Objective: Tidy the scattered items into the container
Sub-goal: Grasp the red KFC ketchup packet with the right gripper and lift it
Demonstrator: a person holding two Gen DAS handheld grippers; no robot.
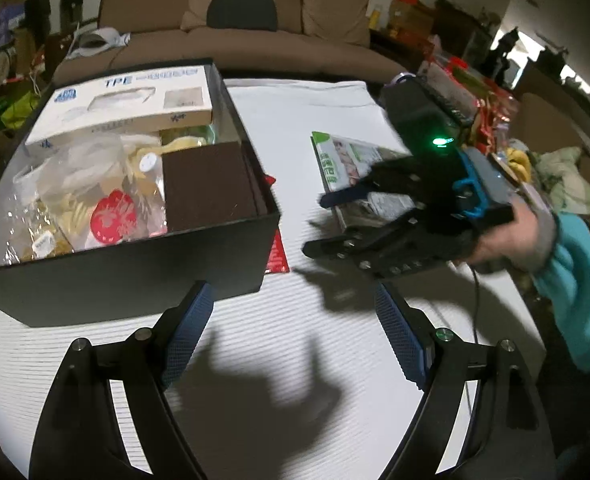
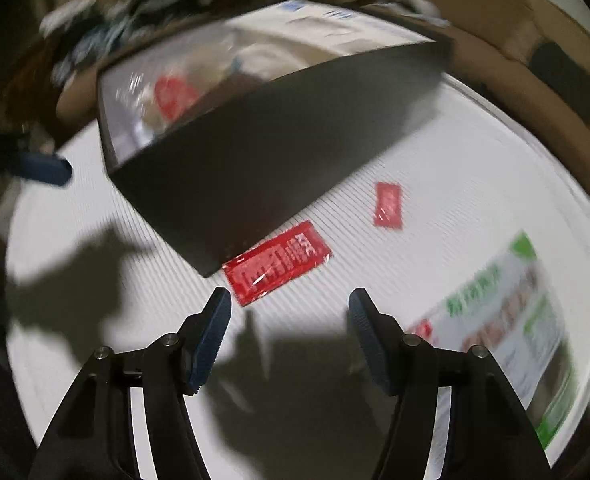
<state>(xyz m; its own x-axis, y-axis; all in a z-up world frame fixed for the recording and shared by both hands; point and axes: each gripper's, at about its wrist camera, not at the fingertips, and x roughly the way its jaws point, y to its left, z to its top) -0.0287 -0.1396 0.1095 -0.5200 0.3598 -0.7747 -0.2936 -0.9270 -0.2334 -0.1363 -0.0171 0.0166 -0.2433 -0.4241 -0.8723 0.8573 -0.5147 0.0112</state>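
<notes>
A black box (image 1: 135,264) stands on the white table at the left, holding a white carton (image 1: 135,100), clear bags of snacks and a brown block. A large red sachet (image 2: 277,264) lies against the box's corner, with a smaller red sachet (image 2: 389,204) beyond it. To the right lies a green-and-white packet (image 2: 515,312). My right gripper (image 2: 289,294) hangs open just short of the large red sachet, nothing between its fingers. In the left wrist view the right gripper (image 1: 315,224) is held by a hand in front of the green-and-white packet (image 1: 343,156). My left gripper (image 1: 291,292) is open and empty beside the box.
The white ribbed table cover (image 1: 295,120) reaches back to a brown sofa (image 1: 235,8). Cluttered shelves and packets (image 1: 467,92) crowd the right side. A turquoise sleeve (image 1: 583,288) comes in from the right. Gripper shadows fall on the cloth.
</notes>
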